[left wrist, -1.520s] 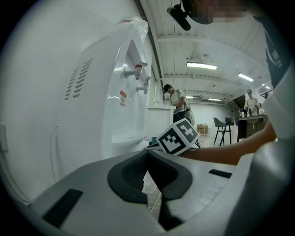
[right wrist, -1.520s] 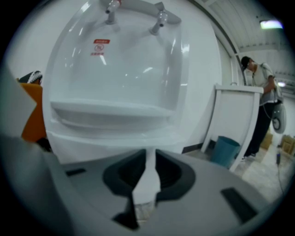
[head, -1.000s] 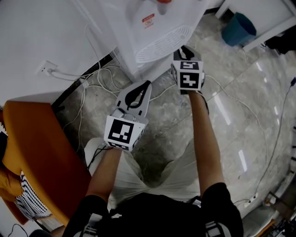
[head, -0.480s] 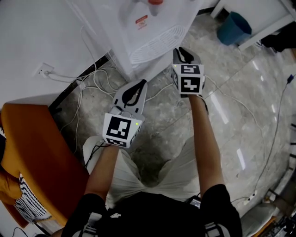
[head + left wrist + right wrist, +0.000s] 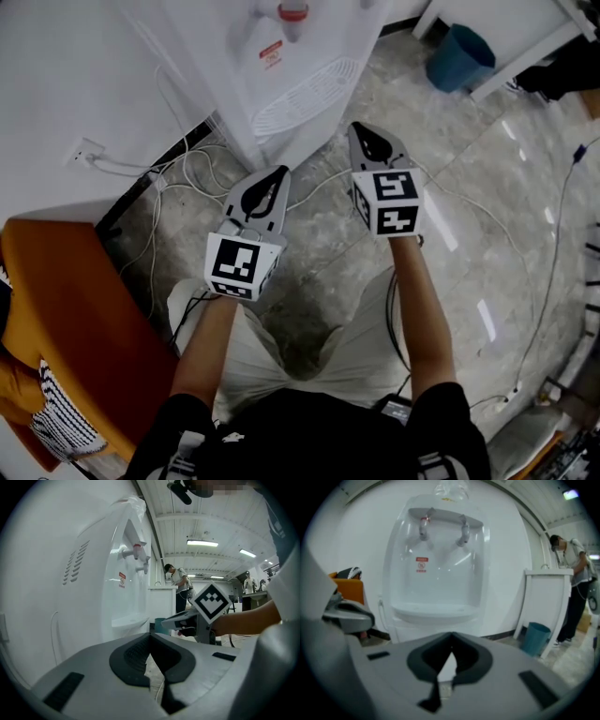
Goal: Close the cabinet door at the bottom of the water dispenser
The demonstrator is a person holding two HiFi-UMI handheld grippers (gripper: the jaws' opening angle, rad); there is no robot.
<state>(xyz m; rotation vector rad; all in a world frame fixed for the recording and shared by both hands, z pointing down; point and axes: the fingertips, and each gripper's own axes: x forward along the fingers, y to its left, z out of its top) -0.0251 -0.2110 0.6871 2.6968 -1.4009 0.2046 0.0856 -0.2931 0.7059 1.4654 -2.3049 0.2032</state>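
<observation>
At the far left of the head view an orange seat (image 5: 66, 309) stands against the wall, with white cables (image 5: 192, 169) looping over the stone floor (image 5: 469, 216) beside it.

My left gripper (image 5: 278, 172) hangs above that floor, pointing toward the base corner of the water dispenser (image 5: 281, 56). In the left gripper view its fingers (image 5: 140, 651) meet at the tips. They are closed on nothing, with only floor and a strand of cable showing past them. They touch nothing.

The water dispenser sits ahead, white, with two taps (image 5: 424, 527) and a drip tray (image 5: 433, 609) on its front. The cabinet door at its bottom is the part I want. In the right gripper view that lower front is almost wholly hidden behind the gripper's own body. From the head view I look down on the top and tray only. So I cannot tell how the door stands.

My right gripper (image 5: 360, 127) is to the right of the left one, near the dispenser's front but apart from it. Its fingers (image 5: 461, 660) have just been closing and now stand together at the tips. Nothing is between them, and the dispenser's white front shows beyond.

Further right a blue bin (image 5: 459, 56) stands on the floor beside a white table (image 5: 511, 56).
</observation>
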